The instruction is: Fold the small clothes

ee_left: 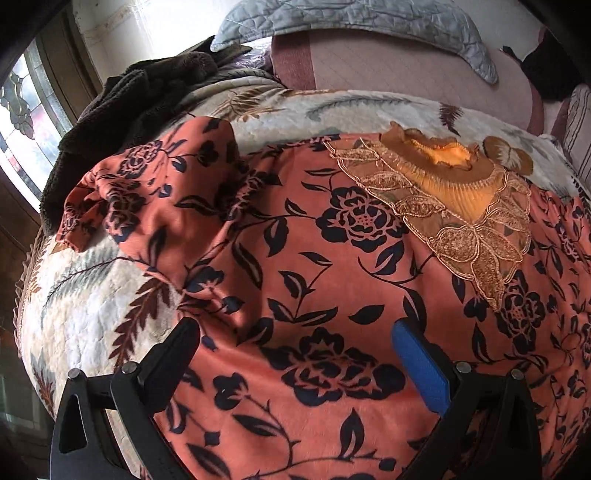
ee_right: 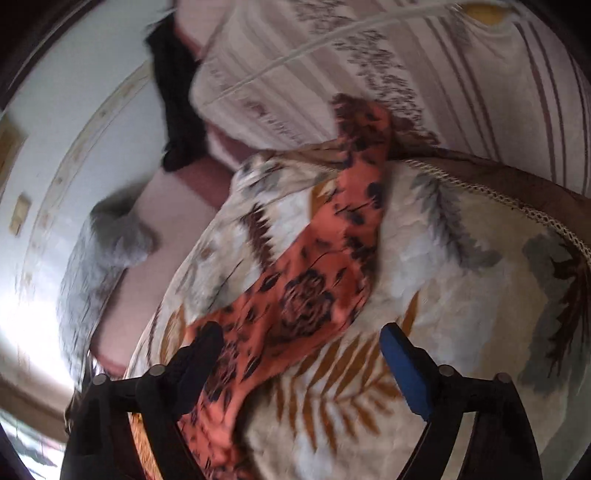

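Nearest in the left wrist view, the left tool (ee_left: 295,332) hangs with its fingers spread wide apart and nothing between them, one black finger (ee_left: 177,347) over the garment's edge and one blue-padded finger over the cloth. Under it lies the floral blouse (ee_left: 295,266), coral with dark navy roses and leaves, spread across a leaf-print blanket (ee_left: 85,314) on the bed. Its left sleeve (ee_left: 147,192) is bunched and crumpled toward the window side. Farther up, the lace collar (ee_left: 461,221) and ruffled orange neckline face the camera. Beyond the blouse sit a dark brown towel-like heap (ee_left: 122,110), a pink mattress cover (ee_left: 388,62) and a grey quilted cover (ee_left: 351,18), with a stained-glass window (ee_left: 22,122) at the left.

The right wrist view, blurred, shows what the left one does not: the right tool (ee_right: 301,343), also gaping open and gripping nothing, above the blouse's other sleeve (ee_right: 314,280), which lies as a long strip running away across the blanket. The black finger overlaps the sleeve's near end; the blue one is over bare blanket. Past the sleeve tip stands a striped pillow (ee_right: 406,74), with a black cloth (ee_right: 177,103) beside it and a white wall (ee_right: 74,110) at the left
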Available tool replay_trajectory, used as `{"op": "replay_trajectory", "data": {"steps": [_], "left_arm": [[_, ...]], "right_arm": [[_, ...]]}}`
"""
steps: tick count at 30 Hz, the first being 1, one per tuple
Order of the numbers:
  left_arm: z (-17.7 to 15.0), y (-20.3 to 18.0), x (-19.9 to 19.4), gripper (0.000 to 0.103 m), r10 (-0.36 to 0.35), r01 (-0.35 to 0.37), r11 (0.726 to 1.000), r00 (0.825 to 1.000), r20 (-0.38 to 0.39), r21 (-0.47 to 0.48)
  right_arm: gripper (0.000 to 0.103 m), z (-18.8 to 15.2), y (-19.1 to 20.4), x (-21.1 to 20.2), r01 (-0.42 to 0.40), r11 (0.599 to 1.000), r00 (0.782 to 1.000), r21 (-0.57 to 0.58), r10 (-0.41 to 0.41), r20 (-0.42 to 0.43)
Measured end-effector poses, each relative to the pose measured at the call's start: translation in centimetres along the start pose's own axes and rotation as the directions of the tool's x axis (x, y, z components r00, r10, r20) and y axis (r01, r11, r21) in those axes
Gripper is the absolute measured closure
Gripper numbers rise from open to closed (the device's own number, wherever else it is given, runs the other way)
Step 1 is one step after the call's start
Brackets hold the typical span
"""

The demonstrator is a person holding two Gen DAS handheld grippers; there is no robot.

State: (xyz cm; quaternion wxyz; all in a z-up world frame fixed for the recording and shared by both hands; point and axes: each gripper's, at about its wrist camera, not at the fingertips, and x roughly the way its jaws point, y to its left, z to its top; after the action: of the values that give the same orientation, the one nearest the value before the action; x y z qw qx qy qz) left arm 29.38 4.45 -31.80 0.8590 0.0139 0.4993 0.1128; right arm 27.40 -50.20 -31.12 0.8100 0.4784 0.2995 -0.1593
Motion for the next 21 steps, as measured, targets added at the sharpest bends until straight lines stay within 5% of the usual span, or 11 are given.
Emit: {"op": "replay_trajectory", "data": {"steps": [7, 8, 10, 11, 16, 21], "left_arm": [[0.5, -1.5, 1.4, 0.0, -0.01, 0.011, 0.997, 1.0, -0.005, 0.072], [0.5, -1.5, 1.4, 0.0, -0.016, 0.016, 0.997, 1.0, -0.005, 0.073], [0.8, -1.1, 1.5, 0.0, -0.028, 0.028, 0.998, 1.0, -0.005, 0.061], [1.0, -0.8, 1.5, 0.0, -0.029, 0.029, 0.998, 1.0, 0.001, 0.053], [2.1, 0.8, -0.7, 0.0, 0.048, -0.05, 0.999, 0.991, 0.124, 0.013], [3.2, 3.6, -3.3, 0.0, 0.095, -0.085, 0.995, 0.971, 0.218, -0.053]], "right_arm": [[0.02, 8.1, -3.0, 6.8, 0.09, 0.98, 0.989, 0.18, -0.109, 0.095], [0.026, 8.6, -3.5, 7.9, 0.103, 0.974, 0.99, 0.204, -0.121, 0.078], [0.063, 9.2, -4.5, 9.4, 0.102, 0.967, 0.991, 0.233, -0.118, 0.058], [0.085, 9.1, -4.8, 9.6, 0.087, 0.966, 0.993, 0.243, -0.104, 0.057], [0.092, 8.1, -1.5, 6.1, -0.075, 0.983, 0.991, 0.169, 0.054, 0.125], [0.092, 4.2, 8.9, 1.5, -0.273, 0.961, 0.961, -0.053, 0.275, 0.033]]}}
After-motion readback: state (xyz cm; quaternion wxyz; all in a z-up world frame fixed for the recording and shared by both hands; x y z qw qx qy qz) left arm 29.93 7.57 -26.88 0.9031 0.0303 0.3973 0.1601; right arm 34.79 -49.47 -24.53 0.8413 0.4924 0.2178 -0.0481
